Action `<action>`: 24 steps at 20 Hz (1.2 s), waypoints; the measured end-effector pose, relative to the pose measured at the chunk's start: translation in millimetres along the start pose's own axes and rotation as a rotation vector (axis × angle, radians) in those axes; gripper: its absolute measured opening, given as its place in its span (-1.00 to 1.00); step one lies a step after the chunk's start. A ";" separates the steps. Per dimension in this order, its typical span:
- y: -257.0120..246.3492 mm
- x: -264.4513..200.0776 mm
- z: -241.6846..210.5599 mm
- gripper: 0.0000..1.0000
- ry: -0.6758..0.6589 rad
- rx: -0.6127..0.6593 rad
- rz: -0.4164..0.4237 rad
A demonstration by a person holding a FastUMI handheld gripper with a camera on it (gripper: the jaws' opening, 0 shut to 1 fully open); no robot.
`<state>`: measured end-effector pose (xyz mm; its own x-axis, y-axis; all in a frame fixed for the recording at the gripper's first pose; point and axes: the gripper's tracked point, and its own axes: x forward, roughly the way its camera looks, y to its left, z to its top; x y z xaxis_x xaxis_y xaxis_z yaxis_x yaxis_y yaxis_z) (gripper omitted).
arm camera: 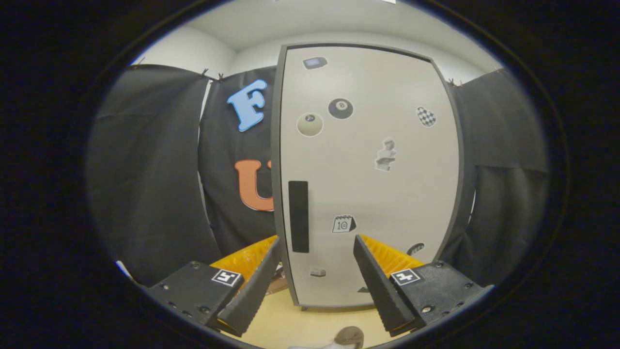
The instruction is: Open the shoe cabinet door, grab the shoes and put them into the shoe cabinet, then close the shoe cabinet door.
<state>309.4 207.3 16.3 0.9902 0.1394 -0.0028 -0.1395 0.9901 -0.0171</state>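
- Gripper view: the gripper (317, 278) sits low in the frame, jaws spread wide apart — nothing between them.
- The shoe cabinet (368, 169) stands upright at centre on the bench (310, 325), just beyond the fingers, its door shut — dark handle (299, 216) at the door's lower left, stickers across it.

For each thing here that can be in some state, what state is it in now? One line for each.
Cabinet door: shut, flush in its dark frame, stickers on its face.
Handle: black vertical strip near the door's left edge, untouched.
Gripper: open, fingers spread wide, holding nothing, short of the door.
Left finger: apart from the cabinet, in front of its left edge.
Right finger: in front of the lower door; contact cannot be told.
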 end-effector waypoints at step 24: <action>23.9 99.2 -22.1 -0.18 0.112 0.015 -0.012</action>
<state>404.3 244.5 -6.5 0.9855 0.1252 -0.1141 -0.1264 0.9920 -0.0028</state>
